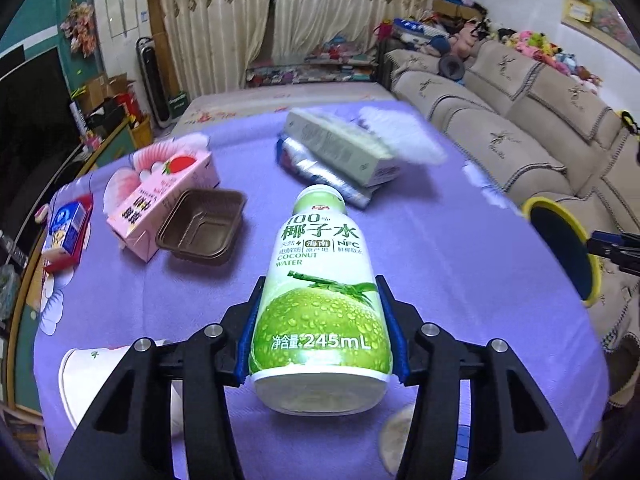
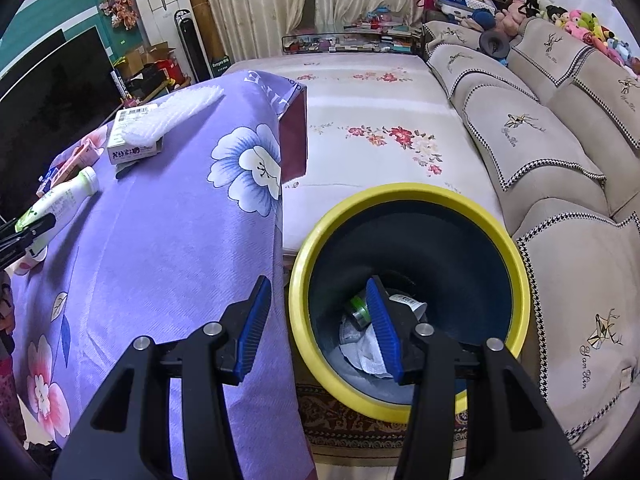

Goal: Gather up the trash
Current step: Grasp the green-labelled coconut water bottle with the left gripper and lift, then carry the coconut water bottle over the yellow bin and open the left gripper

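Note:
My left gripper is shut on a green and white coconut water bottle and holds it above the purple tablecloth. The bottle also shows at the left edge of the right wrist view. My right gripper is open and empty, over the near rim of a yellow-rimmed dark blue bin beside the table. The bin holds a small green can, a white cup and crumpled white wrapping. The bin also shows at the right in the left wrist view.
On the table lie a pink carton, a brown plastic tray, a blue and red box, a pale green box on a silver packet, white foam netting and a paper cup. A beige sofa stands to the right.

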